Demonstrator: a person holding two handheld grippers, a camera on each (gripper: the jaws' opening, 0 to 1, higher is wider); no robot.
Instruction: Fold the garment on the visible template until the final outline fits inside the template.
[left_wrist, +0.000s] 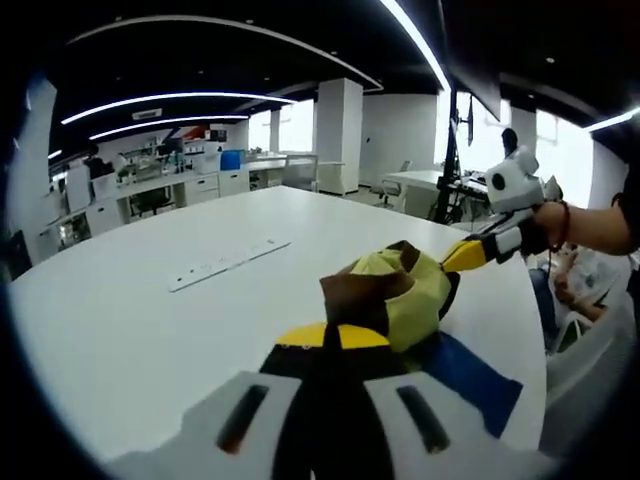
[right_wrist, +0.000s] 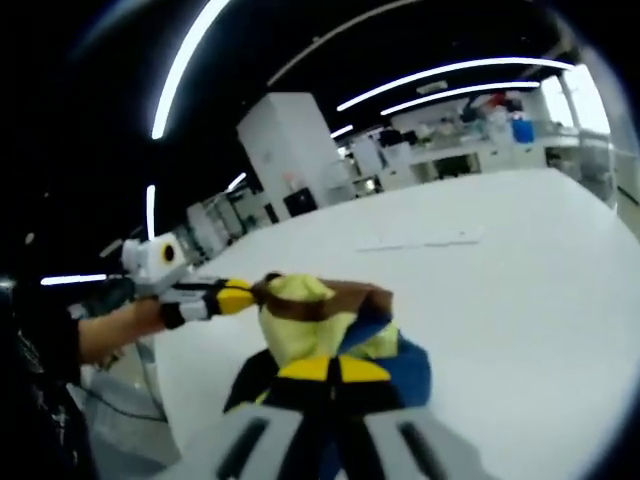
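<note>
my left gripper (left_wrist: 333, 338) and my right gripper (right_wrist: 330, 368) are each clamped on the bunched yellow, brown and blue garment (left_wrist: 395, 290), holding it up between them over the near edge of the white table (left_wrist: 150, 330), with a flat white strip (left_wrist: 228, 264) lying farther out.

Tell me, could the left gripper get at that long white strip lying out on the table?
Probably not right now: the left gripper is shut on the garment. The white strip lies in the open on the table, nothing between.
</note>
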